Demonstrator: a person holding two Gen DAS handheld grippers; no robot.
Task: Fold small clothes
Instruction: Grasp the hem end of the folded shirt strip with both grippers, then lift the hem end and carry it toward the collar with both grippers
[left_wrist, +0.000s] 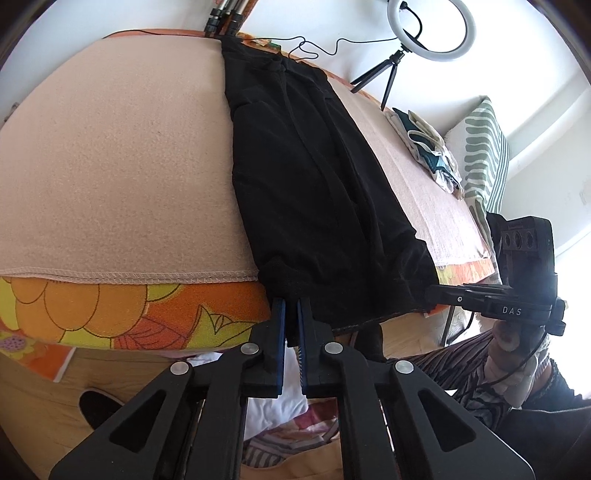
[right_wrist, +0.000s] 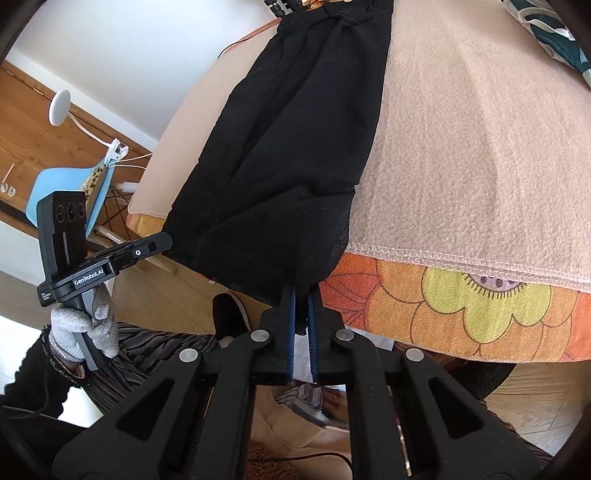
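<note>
Lower centre of both wrist views: the two grippers, each pinching the near hem of one black garment.
Garment: a long black piece of clothing — it runs from the lower centre of the left wrist view up to the top centre, lying flat in soft folds on a beige fleece blanket.
Left gripper: jaws closed on the garment's near left corner, black cloth caught between the blue pads.
Right gripper: clamped tight on the near right corner of the same hem; in the left wrist view its black body sits at the right edge.
Hem: hangs just over the table's near edge, between the two grippers.
Blanket edge: a stitched seam, with an orange floral cloth showing below it.
Hand: a grey-gloved hand grips the other tool's handle at the lower left of the right wrist view.
Other clothes: a small folded pile — white and teal, at the right of the left wrist view, well apart from the garment.
Ring light: upper right of the left wrist view, on a small tripod.
</note>
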